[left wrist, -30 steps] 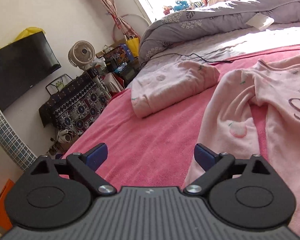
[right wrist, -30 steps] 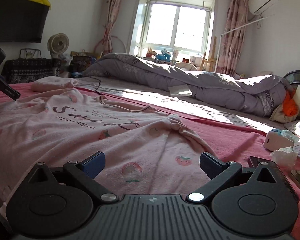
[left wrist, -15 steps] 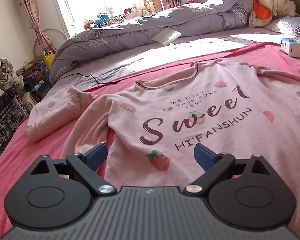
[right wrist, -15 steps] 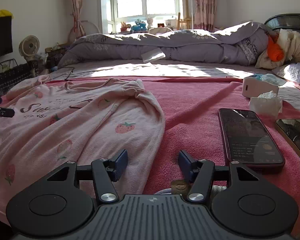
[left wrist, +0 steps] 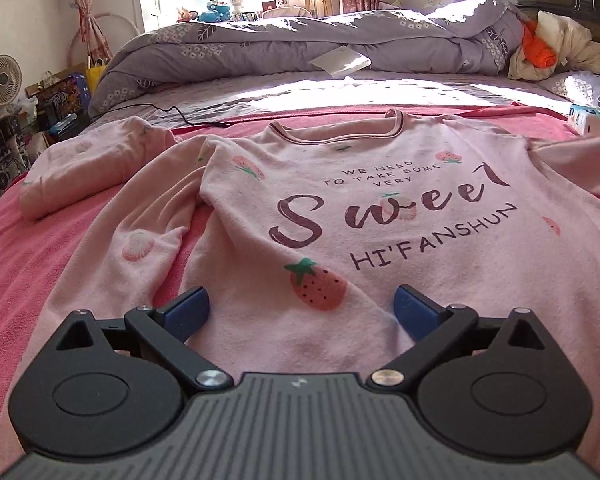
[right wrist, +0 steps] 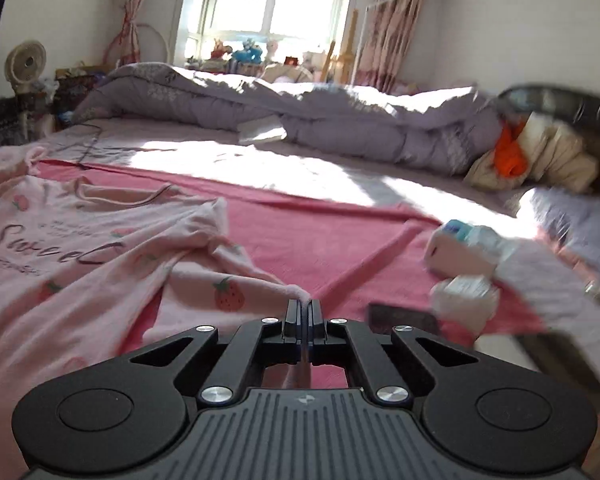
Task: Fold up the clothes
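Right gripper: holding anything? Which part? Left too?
The right gripper is shut on the pink top, pinching the end of its sleeve. The left gripper is open over the top's lower front, holding nothing.

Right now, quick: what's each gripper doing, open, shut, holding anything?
Left gripper: jaws open, nothing held, over the pink shirt.
Right gripper: jaws shut, pinching the shirt's sleeve tip.
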The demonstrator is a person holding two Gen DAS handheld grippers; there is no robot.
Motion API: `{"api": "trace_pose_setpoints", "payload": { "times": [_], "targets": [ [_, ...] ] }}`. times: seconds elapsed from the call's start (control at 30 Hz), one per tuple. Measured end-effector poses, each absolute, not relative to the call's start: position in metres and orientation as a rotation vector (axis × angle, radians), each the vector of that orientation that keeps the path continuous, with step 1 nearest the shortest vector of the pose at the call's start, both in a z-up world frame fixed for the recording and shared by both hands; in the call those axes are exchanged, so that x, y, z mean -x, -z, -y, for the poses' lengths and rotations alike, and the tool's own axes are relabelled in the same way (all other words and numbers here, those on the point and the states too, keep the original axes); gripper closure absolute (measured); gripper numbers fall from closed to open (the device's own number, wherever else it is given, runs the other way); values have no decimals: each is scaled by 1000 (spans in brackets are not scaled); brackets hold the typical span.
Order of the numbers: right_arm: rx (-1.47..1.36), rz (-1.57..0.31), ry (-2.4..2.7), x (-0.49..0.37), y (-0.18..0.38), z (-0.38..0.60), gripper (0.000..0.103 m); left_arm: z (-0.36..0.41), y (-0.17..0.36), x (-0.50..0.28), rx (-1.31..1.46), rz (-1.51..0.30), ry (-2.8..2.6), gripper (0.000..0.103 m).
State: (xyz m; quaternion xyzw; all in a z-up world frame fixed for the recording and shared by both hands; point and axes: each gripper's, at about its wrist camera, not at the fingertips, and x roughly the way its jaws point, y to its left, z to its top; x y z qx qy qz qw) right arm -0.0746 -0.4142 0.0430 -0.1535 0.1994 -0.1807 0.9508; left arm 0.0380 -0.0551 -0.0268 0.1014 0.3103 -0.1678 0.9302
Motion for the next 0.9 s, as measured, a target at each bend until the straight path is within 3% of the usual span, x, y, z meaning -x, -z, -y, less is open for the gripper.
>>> {"api": "trace_pose_setpoints", "payload": {
  "times": [0.07,0.13,0.3,0.43,0.57,0.7,0.77,0.9],
  "targets": [
    [596,-210,511,71,-57,396,98,54,27,-38,-202,-628,347,2],
    [645,-175,494,68,-65,387,97,56,26,-38,-202,-621,346,2],
    [580,-368,301,66,-24,378,91,55,27,-38,-201,-614,349,2],
    [512,-474,236,70,2,372,67,57,28,-38,-200,-614,350,2],
    [381,-474,176,87,-5,373,46,57,29,-38,-198,-607,351,2],
    [189,-457,222,105,-17,394,47,57,30,-37,-196,-603,349,2],
    [20,-458,236,115,-17,408,77,57,30,-37,-196,-600,349,2],
    [-324,-462,254,126,-2,429,78,57,30,-36,-195,-595,346,2]
  ]
}}
